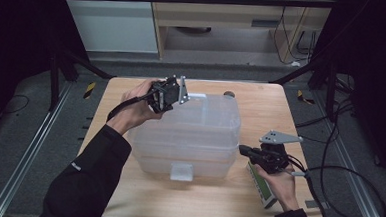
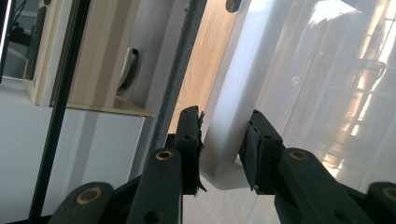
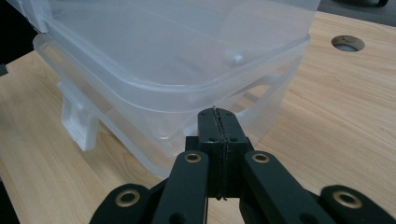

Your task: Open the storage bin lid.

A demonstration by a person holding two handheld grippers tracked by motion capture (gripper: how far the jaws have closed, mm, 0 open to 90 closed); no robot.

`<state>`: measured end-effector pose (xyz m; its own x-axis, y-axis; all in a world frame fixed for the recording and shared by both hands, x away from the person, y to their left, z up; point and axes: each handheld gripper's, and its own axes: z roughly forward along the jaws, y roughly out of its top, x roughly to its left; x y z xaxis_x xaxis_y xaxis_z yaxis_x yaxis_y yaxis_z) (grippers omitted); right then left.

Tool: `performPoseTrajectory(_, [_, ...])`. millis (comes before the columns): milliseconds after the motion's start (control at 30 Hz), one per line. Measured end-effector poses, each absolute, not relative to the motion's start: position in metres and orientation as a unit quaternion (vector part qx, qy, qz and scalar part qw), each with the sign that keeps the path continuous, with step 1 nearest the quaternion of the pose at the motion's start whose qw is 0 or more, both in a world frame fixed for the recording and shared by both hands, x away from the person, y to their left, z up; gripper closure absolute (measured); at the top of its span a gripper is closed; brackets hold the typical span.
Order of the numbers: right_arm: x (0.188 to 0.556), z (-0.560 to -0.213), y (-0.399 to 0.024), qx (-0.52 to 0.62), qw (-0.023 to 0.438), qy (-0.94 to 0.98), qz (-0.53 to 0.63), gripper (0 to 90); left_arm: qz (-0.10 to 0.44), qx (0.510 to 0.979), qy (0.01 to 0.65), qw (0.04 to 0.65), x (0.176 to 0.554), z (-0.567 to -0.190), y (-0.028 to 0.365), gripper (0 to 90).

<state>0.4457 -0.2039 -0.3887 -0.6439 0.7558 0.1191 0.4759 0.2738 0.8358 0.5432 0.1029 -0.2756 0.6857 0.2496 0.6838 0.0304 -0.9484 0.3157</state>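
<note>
On mid-table sit two clear plastic tubs, the upper tub (image 1: 200,116) nested w/ its rim tilted inside the lower tub (image 1: 188,161); both look empty, and a white latch (image 1: 181,171) hangs on the lower one's near side. Left gripper (image 1: 174,95) at the far-left corner, jaws narrowed around the upper tub's rim (image 2: 224,140), pads approx. touching it. Right gripper (image 1: 244,150) closed w/ nothing in it, tips just beside the tubs' near-right corner (image 3: 196,116).

- The high view is dimly lit; the surroundings are lost in near-black, and only the wooden table (image 1: 260,117) is evenly lit from above.
- Strong glare is seen on the clear plastic box (image 2: 327,70) in the left gripper view (warm reflections included).
- The nearest jaws are rendered slightly soft.
</note>
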Motion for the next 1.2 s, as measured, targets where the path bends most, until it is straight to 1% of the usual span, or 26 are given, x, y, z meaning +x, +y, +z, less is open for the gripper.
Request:
performPoseTrajectory(567, [0.446,-0.388,-0.201,0.388,0.154,0.786,0.455,90.0,0.378,0.908,0.091,0.155,0.545,-0.275,0.105,67.5])
performPoseTrajectory(900, [0.447,-0.387,-0.202,0.385,0.154,0.786,0.458,90.0,0.371,0.909,0.093,0.168,0.537,-0.269,0.113,61.1])
performPoseTrajectory(1200, [0.447,-0.387,-0.202,0.386,0.154,0.786,0.457,90.0,0.372,0.895,0.127,0.212,0.525,-0.261,0.137,59.0])
